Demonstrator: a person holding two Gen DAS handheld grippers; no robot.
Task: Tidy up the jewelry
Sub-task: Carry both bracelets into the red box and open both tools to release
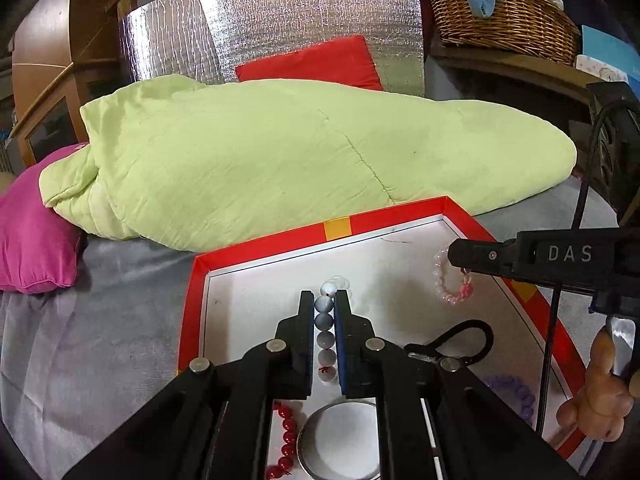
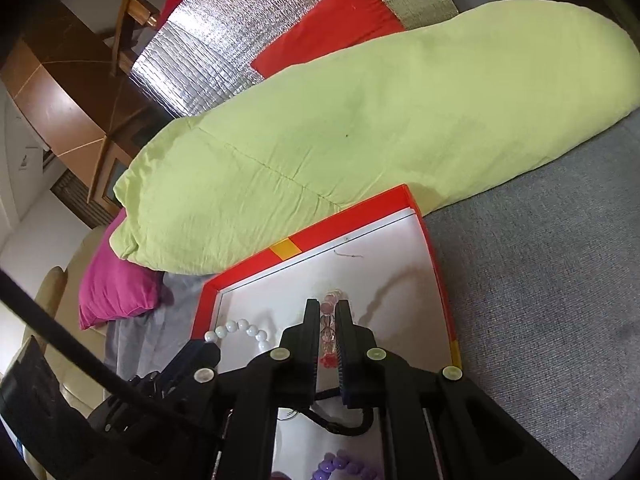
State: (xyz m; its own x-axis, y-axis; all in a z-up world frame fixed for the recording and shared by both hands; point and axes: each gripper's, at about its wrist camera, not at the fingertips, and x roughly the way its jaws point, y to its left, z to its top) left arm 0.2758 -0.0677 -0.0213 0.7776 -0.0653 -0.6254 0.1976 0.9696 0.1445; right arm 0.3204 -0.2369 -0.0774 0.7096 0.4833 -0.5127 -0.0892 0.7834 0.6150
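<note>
The scene sits on a bed (image 2: 540, 300) covered in grey fabric. A pale green quilt (image 1: 280, 152) lies bundled across it, with a magenta pillow (image 1: 32, 232) at one end and a red cushion (image 1: 316, 62) against a silver foil panel (image 1: 272, 20) behind. A wicker basket (image 1: 504, 12) stands on a wooden shelf to the side.

On the bed lies a shallow red-rimmed box lid (image 1: 256, 242) with a white floor. It serves as the sorting tray and holds all the jewelry.

The left gripper (image 1: 324, 308) has its jaws closed on a white bead bracelet (image 1: 325, 322), with the beads lined up between the pads and the strand lying on the tray floor. The right gripper (image 2: 329, 312) has its jaws closed on a pink bead bracelet (image 2: 330, 300), near the tray's middle.

Other pieces rest in the tray: a metal bangle (image 1: 340, 440), a red bead strand (image 1: 288, 436), a purple bead bracelet (image 2: 344, 466) and a black cord loop (image 1: 468, 340).

Handling judgement: both bracelets are light, limp strands of hard, smooth, round beads. The beads are likely to roll or slip out of the pads. Grip across one bead or the gap between two, lift slowly, and avoid stretching the cord. The glossy tray floor offers little friction, and the soft bed beneath may let the tray tilt under pressure.
</note>
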